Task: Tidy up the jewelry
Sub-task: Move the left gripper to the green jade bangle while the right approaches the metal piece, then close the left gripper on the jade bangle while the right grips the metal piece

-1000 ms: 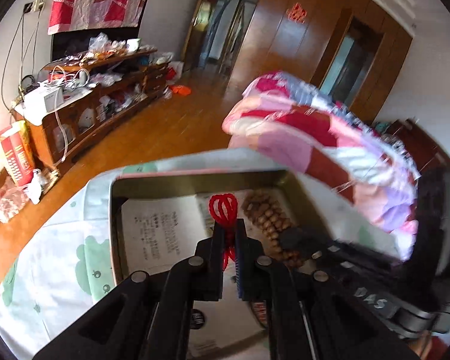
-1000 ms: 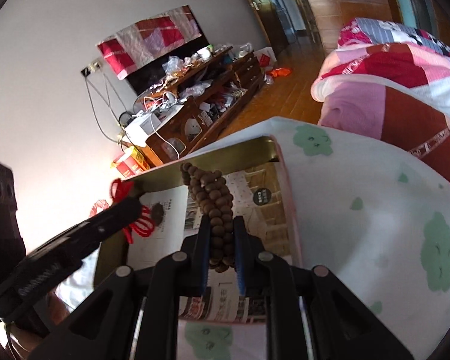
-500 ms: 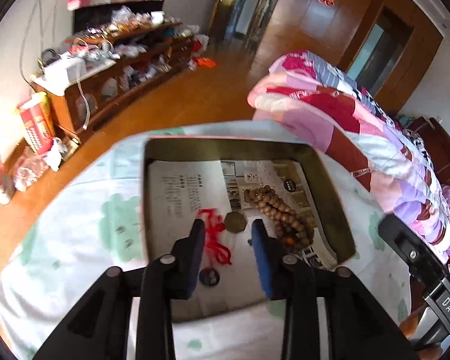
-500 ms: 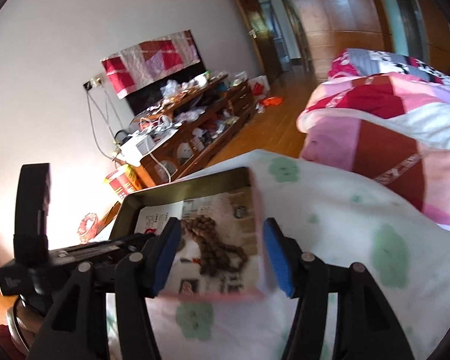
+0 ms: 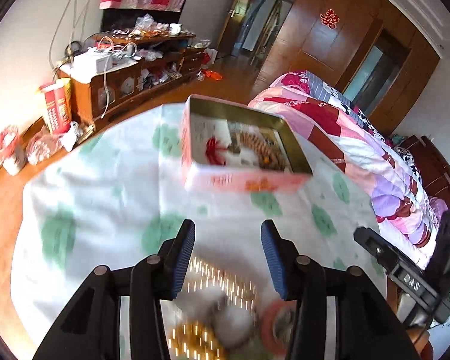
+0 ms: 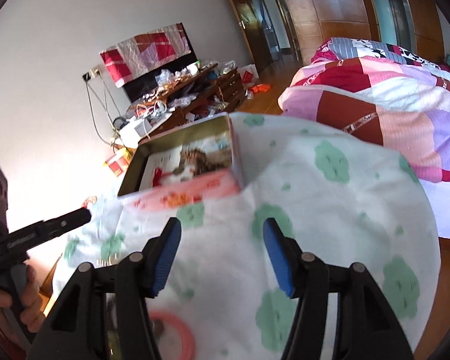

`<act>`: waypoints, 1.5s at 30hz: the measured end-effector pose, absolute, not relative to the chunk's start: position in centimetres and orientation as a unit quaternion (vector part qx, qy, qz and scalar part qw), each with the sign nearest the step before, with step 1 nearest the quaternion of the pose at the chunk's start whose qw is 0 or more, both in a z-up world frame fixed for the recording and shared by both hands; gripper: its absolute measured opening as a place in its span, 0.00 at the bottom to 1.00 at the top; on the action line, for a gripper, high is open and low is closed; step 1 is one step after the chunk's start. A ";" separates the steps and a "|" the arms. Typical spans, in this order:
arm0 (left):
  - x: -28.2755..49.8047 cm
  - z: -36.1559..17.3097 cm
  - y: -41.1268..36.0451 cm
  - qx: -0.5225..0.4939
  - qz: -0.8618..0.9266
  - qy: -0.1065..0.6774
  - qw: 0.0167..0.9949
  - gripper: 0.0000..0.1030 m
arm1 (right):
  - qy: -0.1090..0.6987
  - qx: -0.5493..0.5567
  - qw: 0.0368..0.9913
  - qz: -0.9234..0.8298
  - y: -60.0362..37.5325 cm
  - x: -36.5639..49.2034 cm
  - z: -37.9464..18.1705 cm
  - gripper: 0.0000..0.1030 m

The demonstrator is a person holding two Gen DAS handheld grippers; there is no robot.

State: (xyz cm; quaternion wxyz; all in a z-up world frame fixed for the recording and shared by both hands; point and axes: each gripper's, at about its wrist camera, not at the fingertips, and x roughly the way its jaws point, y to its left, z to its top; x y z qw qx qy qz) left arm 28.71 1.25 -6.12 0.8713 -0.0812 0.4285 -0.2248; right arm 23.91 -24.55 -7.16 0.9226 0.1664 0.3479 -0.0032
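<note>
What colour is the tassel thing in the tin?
Red; the tassel shows best in the left wrist view.

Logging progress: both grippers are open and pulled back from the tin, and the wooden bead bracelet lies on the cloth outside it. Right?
Not quite. The left wrist view shows the wooden bead bracelet inside the tin, beside the red knotted cord. The left gripper and right gripper are open and back from it.

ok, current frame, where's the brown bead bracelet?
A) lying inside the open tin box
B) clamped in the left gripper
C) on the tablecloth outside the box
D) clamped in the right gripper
A: the brown bead bracelet lies inside the tin box beside the red knotted cord, while the left gripper and right gripper both stand open with nothing between their fingers.
</note>
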 end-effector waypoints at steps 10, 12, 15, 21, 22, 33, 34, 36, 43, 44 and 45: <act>22.4 -6.3 4.5 -0.071 -0.194 0.380 0.902 0.46 | 0.364 0.151 0.919 0.022 -22.7 19.4 -8.3 0.58; 21.4 -6.9 4.9 -0.062 -0.184 0.377 0.905 0.46 | 0.371 0.149 0.916 0.027 -22.4 18.7 -8.8 0.58; 20.5 -7.9 5.5 -0.064 -0.181 0.389 0.901 0.46 | 0.382 0.145 0.912 0.037 -21.6 17.8 -9.5 0.58; 18.0 -8.7 6.3 -0.083 -0.233 0.392 0.886 0.46 | 0.389 0.120 0.908 0.096 -18.6 16.4 -9.6 0.58; 17.7 -8.8 6.2 -0.081 -0.241 0.393 0.884 0.46 | 0.391 0.115 0.907 0.109 -17.8 16.4 -9.6 0.58; 16.5 -10.2 3.7 -0.037 -0.275 0.417 0.865 0.45 | 0.443 0.043 0.885 0.135 -13.3 18.1 -12.6 0.45; 16.5 -10.4 3.6 -0.034 -0.275 0.420 0.864 0.45 | 0.449 0.039 0.882 0.135 -13.1 18.3 -12.9 0.44; 16.4 -10.8 3.5 -0.034 -0.271 0.423 0.864 0.45 | 0.456 0.034 0.879 0.133 -13.0 18.6 -13.4 0.33; 16.5 -12.1 3.4 -0.035 -0.261 0.434 0.862 0.34 | 0.448 0.069 0.881 0.137 -14.2 18.4 -12.6 0.16; 16.6 -12.2 3.4 -0.037 -0.261 0.436 0.860 0.31 | 0.442 0.080 0.883 0.139 -14.6 18.2 -12.2 0.16; 16.6 -12.3 3.4 -0.039 -0.263 0.438 0.859 0.27 | 0.438 0.090 0.883 0.140 -14.9 18.2 -11.8 0.15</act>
